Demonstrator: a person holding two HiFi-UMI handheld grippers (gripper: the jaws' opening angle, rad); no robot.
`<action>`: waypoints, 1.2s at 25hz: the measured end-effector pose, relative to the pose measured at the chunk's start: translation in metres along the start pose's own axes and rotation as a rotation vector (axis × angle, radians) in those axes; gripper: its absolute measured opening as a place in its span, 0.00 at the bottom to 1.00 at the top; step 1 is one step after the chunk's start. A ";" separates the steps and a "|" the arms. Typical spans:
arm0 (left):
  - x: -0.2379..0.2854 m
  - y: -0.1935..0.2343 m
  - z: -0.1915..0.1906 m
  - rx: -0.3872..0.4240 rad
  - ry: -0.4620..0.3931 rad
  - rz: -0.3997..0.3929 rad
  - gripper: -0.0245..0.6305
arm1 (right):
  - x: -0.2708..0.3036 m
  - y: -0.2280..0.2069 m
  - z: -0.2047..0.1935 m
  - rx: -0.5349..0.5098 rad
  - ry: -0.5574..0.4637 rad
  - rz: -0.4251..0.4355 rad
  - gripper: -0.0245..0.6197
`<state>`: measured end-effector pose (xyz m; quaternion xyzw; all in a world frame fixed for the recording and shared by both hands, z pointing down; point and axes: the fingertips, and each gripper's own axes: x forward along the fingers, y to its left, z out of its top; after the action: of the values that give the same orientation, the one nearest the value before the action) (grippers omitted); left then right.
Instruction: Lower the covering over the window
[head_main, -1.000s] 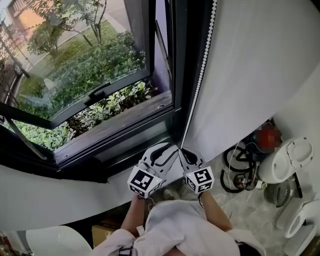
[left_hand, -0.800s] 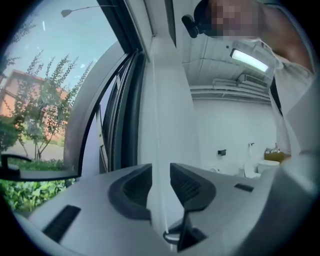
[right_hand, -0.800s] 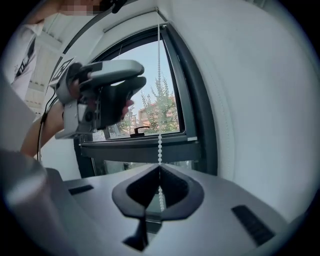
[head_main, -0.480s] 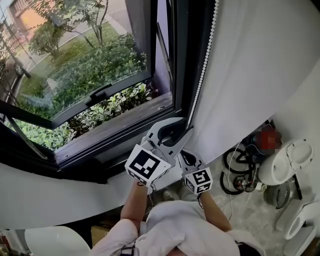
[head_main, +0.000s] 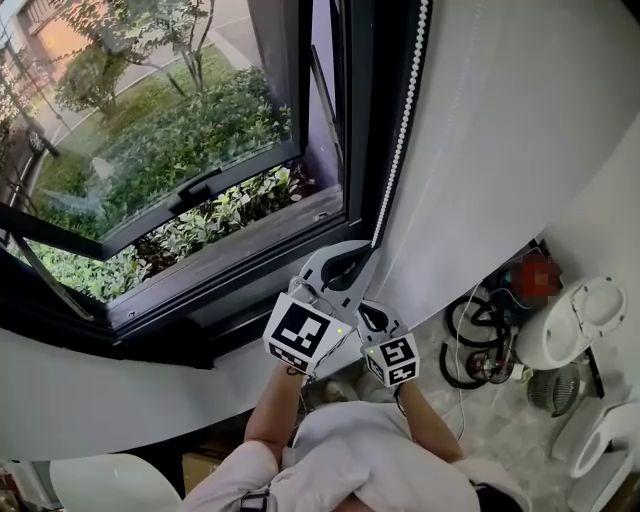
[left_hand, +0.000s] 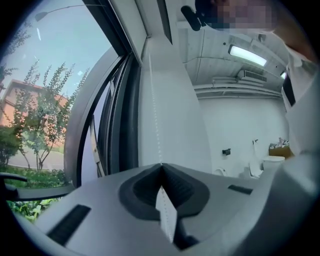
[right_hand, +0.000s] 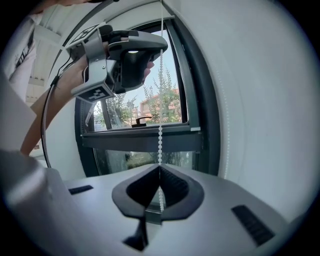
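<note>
Chain top cut off; left tool (just closed), right tool pinch it.

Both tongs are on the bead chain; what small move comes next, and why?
Probably pull the left tongs down: they have just closed on the bead chain above the right tongs, also clamped on it, and the window is uncovered.

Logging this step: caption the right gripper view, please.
Right gripper shut on the chain, left gripper clamped on it higher up, window behind.
</note>
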<state>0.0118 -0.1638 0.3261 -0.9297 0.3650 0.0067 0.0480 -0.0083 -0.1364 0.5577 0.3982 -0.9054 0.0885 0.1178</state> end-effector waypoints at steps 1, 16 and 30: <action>-0.001 0.000 -0.005 -0.004 0.007 0.004 0.06 | 0.001 0.000 -0.005 0.003 0.014 0.002 0.03; -0.006 -0.004 -0.072 -0.081 0.101 0.028 0.06 | 0.008 0.002 -0.066 0.041 0.169 0.020 0.03; -0.018 -0.010 -0.123 -0.123 0.175 0.037 0.06 | 0.005 0.004 -0.077 0.028 0.205 0.010 0.04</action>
<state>0.0031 -0.1556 0.4499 -0.9211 0.3837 -0.0511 -0.0415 -0.0041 -0.1177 0.6323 0.3842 -0.8891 0.1422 0.2039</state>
